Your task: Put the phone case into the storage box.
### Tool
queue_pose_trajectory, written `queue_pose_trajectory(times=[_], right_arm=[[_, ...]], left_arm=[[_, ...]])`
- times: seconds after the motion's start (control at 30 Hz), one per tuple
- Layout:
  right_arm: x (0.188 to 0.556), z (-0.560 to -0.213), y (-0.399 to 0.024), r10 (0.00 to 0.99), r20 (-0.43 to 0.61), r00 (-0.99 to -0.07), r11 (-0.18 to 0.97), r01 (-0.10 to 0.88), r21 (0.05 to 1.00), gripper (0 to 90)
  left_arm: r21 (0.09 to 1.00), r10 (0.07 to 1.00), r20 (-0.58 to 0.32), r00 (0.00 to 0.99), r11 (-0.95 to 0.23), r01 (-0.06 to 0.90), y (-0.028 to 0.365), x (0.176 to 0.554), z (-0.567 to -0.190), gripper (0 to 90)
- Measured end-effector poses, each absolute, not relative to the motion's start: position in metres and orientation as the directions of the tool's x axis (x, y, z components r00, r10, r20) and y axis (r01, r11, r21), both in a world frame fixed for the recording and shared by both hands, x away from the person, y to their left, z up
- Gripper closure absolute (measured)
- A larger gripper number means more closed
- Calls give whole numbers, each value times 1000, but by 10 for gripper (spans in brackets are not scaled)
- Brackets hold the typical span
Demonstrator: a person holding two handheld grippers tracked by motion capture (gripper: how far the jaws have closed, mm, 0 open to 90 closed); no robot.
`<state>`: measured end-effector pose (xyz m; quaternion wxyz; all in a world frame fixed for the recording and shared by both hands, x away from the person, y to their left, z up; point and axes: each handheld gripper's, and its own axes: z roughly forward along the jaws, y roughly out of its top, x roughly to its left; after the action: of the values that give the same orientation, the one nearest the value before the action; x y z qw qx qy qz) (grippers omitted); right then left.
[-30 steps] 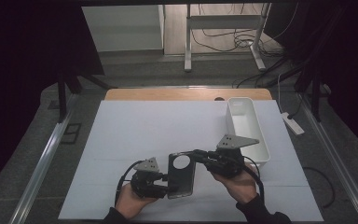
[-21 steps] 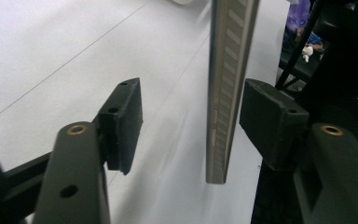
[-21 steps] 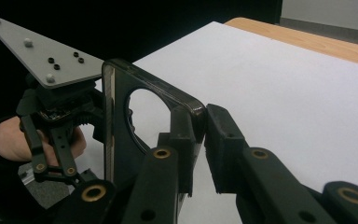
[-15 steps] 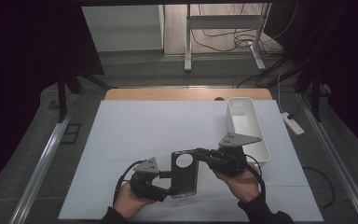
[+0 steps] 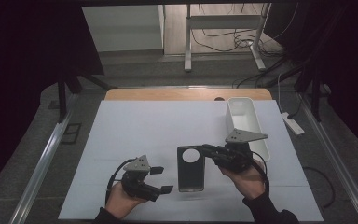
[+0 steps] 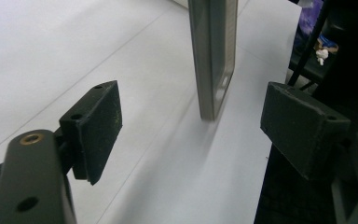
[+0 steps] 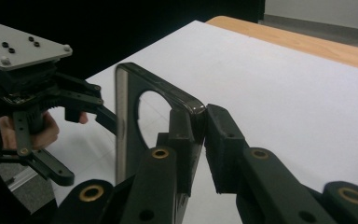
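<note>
glossy dark plastic phone case point(image 5: 190, 169), matt white tabletop point(image 5: 158, 130)

L claw point(image 5: 163, 179) lower left of frame, jaws just opened wide, nothing gripped. R claw point(image 5: 206, 148) center-right, clamped tight, wrist level.

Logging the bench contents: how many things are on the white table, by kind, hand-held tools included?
Dark phone case, clamped by the right tool: 1
White bin: 1
Hand-held tools, right and left tool: 2
Total: 4
</note>
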<state>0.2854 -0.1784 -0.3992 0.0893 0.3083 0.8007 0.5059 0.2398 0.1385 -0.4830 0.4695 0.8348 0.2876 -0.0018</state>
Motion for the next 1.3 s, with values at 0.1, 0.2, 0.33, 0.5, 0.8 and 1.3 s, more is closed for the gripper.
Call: queue_pose_trajectory(times=[0.1, 0.2, 0.33, 0.5, 0.8, 1.3], right_arm=[[288, -397, -184, 598, 163, -784, 293, 404, 867, 805], [290, -396, -187, 602, 169, -780, 285, 409, 867, 805], [293, -396, -192, 614, 168, -771, 279, 411, 868, 807], [296, -393, -197, 626, 161, -763, 273, 408, 871, 808], [304, -387, -207, 644, 141, -752, 268, 394, 879, 809], [322, -368, -226, 657, 104, -746, 253, 349, 902, 810]], left_arm=[[786, 490, -277, 826, -379, 489, 146, 238, -483, 196], [786, 497, -277, 822, -375, 492, 150, 237, -483, 185], [784, 515, -272, 813, -372, 498, 157, 234, -484, 184], [783, 538, -262, 801, -367, 503, 168, 230, -483, 177], [790, 577, -279, 768, -317, 525, 195, 221, -481, 125], [802, 657, -241, 714, -280, 528, 230, 197, -489, 33]])
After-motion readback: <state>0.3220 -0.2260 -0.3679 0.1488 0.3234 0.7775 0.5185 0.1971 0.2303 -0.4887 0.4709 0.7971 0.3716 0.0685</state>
